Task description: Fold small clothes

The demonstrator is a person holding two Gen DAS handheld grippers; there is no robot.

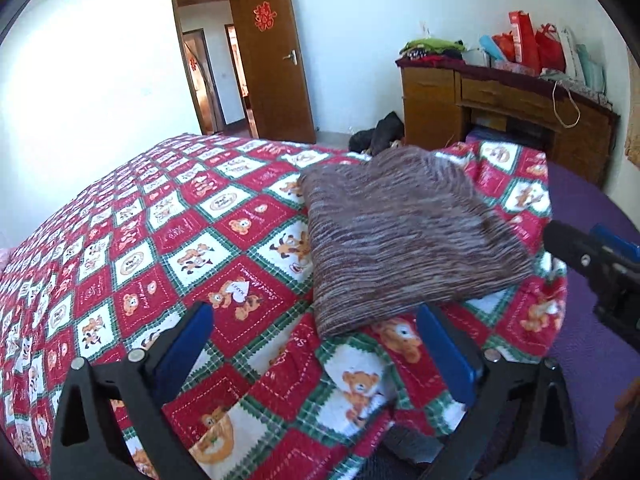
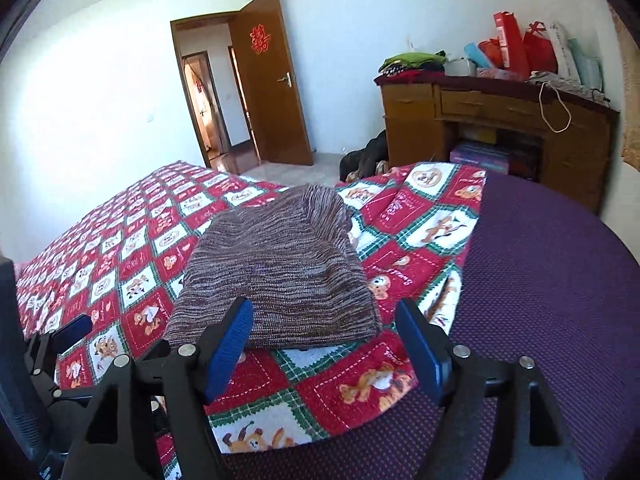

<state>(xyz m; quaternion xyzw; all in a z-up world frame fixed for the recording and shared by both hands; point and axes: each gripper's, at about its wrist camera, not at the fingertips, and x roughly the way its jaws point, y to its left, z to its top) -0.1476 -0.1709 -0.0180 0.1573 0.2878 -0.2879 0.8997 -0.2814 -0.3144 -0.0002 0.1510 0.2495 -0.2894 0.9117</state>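
We find the brown-and-white marled knit garment point(image 1: 408, 236) lying folded on the red teddy-bear patchwork quilt point(image 1: 168, 216), the left gripper point(image 1: 316, 356) and right gripper point(image 2: 324, 344) both wide apart and empty, so the fold looks done.

- Right gripper point(image 1: 592, 256): cut off by the left wrist view's right edge.
- Desk point(image 2: 496, 120) recess: contents in shadow, unidentifiable.
- Quilt point(image 1: 200, 240) lettering: too small to read.

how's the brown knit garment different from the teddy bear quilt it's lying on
The brown knit garment is streaked brown and cream; the teddy bear quilt is red, white and green squares with bears. The garment is folded into a compact block; the quilt lies spread out. The garment covers a small patch, while the quilt covers most of the bed. Both are fabric, and neither the left gripper nor the right gripper holds them.
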